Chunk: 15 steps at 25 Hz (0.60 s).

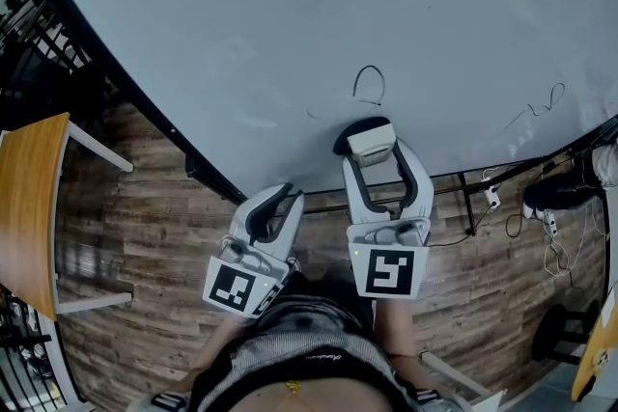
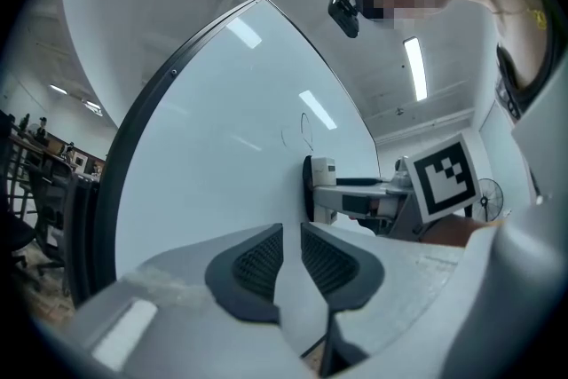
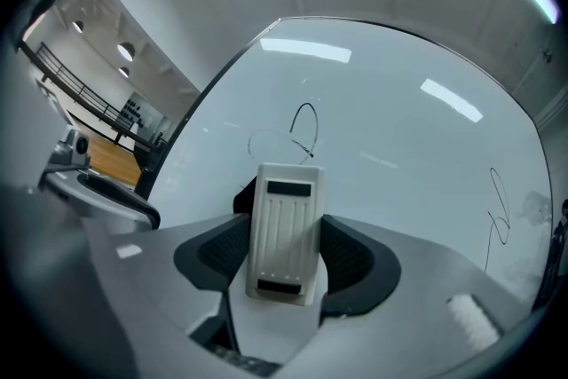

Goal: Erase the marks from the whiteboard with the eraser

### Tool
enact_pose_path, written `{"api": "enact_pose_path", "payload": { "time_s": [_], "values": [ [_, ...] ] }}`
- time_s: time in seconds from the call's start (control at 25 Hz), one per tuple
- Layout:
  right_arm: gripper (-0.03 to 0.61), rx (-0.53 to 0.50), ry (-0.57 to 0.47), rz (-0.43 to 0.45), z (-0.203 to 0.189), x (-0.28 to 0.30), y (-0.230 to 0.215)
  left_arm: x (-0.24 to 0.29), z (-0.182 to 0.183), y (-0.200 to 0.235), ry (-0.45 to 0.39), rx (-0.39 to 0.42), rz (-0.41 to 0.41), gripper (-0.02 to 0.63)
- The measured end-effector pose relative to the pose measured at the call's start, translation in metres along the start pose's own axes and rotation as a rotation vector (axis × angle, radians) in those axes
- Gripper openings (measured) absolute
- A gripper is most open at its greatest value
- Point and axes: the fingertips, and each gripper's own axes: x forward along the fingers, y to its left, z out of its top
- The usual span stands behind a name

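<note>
The whiteboard fills the upper head view. It carries a thin loop mark and a squiggle to the right. My right gripper is shut on the white eraser, whose dark felt lies against the board just below the loop. In the right gripper view the eraser sits between the pads, under the loop, with the squiggle far right. My left gripper hangs lower left off the board, jaws together and empty. Its own view shows the eraser side-on against the board.
A wooden table stands at the left over plank flooring. The board's black frame runs diagonally down to the stand legs. Cables and a power strip lie at the right, with a yellow object in the corner.
</note>
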Motion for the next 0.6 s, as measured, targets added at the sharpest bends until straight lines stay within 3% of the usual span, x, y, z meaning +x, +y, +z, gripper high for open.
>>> {"api": "enact_pose_path", "payload": {
  "time_s": [0.24,0.6],
  "values": [
    [0.253,-0.001,0.017,0.010,0.001,-0.001,0.000,-0.003,0.003,-0.001,-0.009,0.018,-0.002,0.015],
    [0.253,-0.032,0.021,0.009,0.011,0.002,0.007,-0.012,0.007,-0.002,-0.020,0.040,-0.014,0.003]
  ]
}}
